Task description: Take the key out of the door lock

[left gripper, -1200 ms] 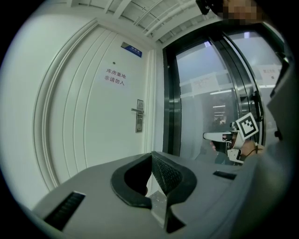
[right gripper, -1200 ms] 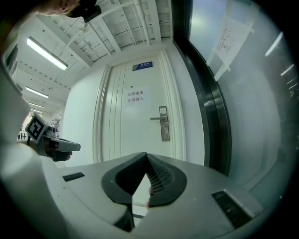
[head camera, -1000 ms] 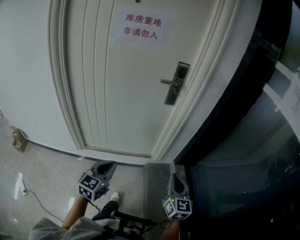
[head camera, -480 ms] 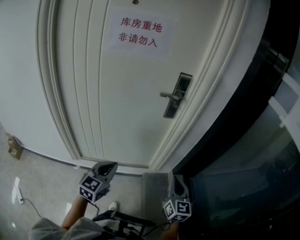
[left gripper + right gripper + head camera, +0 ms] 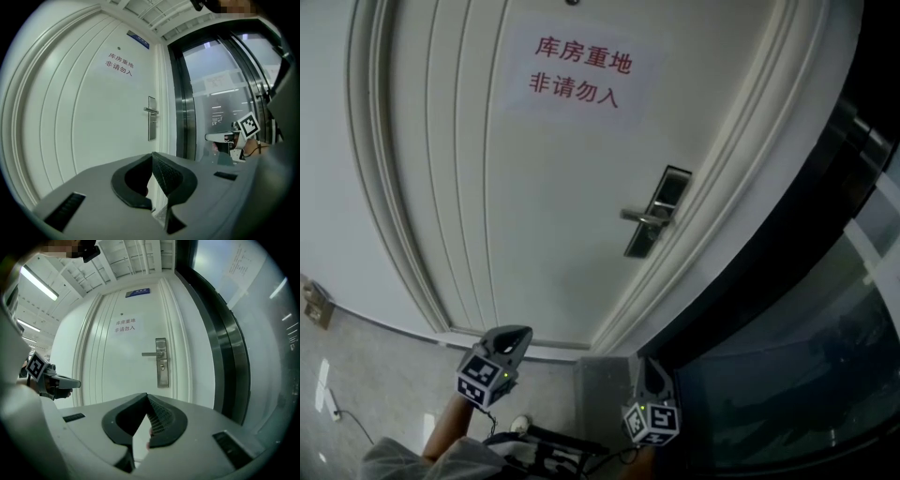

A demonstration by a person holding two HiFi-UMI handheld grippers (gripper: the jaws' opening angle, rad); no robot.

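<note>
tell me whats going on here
A person stands facing a closed white door with a gripper in each hand. The left gripper and right gripper are both held low, well short of the door, jaws shut with nothing between them. The lock plate with its lever handle sits near the door's right edge, below a paper sign in red print. Nothing touches the lock yet; whether a key sits in it is too small to tell.

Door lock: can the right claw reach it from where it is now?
Probably not yet. The right claw is shut and held low, well short of the door, while the door lock sits higher up on it. Nothing stands between them, though, so the way looks free.
</note>
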